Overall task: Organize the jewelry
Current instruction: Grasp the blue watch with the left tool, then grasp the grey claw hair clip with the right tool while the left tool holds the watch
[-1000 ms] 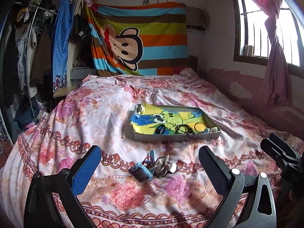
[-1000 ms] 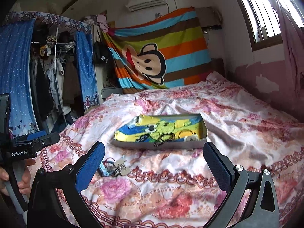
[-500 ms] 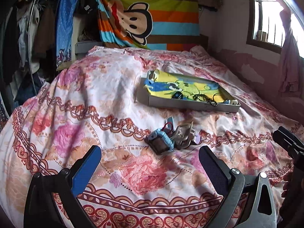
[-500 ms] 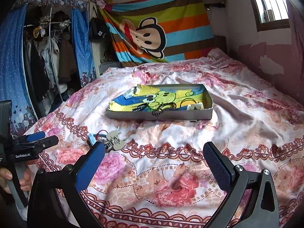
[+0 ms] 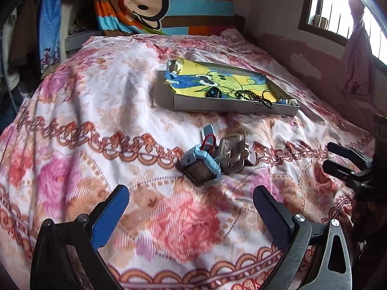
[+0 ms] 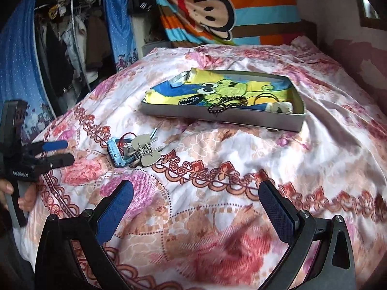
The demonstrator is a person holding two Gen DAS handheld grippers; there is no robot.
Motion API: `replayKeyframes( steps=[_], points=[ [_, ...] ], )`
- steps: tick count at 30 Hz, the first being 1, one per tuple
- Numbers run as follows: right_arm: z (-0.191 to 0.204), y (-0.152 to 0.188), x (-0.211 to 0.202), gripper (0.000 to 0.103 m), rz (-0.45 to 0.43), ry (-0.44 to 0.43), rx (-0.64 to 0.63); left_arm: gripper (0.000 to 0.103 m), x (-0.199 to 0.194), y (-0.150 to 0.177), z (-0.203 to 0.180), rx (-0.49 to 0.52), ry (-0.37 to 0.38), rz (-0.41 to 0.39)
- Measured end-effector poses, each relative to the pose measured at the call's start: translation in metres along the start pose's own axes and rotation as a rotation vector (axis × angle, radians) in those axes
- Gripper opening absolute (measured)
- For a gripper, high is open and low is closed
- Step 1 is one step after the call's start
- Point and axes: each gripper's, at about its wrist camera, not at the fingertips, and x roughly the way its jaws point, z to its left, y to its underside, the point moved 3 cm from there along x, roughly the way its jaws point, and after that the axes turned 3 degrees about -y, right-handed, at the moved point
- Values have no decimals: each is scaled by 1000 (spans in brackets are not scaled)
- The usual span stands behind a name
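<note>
A shallow grey tray (image 5: 212,106) (image 6: 217,117) with a yellow and blue cartoon lining lies on the bed. A black bead bracelet (image 5: 254,96) (image 6: 225,104) and other small items lie in it. A heap lies on the quilt in front of it: a blue watch (image 5: 202,165) (image 6: 115,153), a beige hair clip (image 5: 233,152) (image 6: 146,154) and keys on a red cord. My left gripper (image 5: 191,205) is open, just short of the heap. My right gripper (image 6: 196,200) is open over bare quilt, right of the heap.
The floral quilt (image 5: 96,125) covers the whole bed. A clothes rack with a blue curtain (image 6: 118,21) stands at the left. A striped monkey blanket (image 5: 169,2) hangs at the head. A wall with a window (image 5: 343,7) runs along the right.
Both grippers have moved forward and dipped toward the bed. The heap and tray now look larger and nearer. Both jaws stayed open.
</note>
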Motion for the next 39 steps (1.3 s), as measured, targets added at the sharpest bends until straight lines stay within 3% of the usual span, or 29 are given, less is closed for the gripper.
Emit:
replayKeyframes(
  steps=[10,12,14,17,23,27,29,39],
  points=[
    [17,-18,50,100,50,-162,-150,67,57,-26,19,-118,246,121],
    [24,-20,58,93,55,-190,-176,63,66,-26,22,-142,268,142],
    [28,-21,67,78,77,-209,-194,63,75,-26,23,-158,290,163],
    [38,-21,81,71,110,-236,-222,63,85,-26,24,-173,312,193],
    [57,-23,94,70,120,-249,-296,63,96,-26,27,-194,335,221],
    [66,-23,102,61,131,-240,-334,46,99,-25,29,-212,341,229],
    [68,-21,105,55,143,-235,-349,44,99,-24,32,-227,357,231],
    [65,-22,112,54,157,-273,-314,41,97,-24,27,-209,353,216]
  ],
)
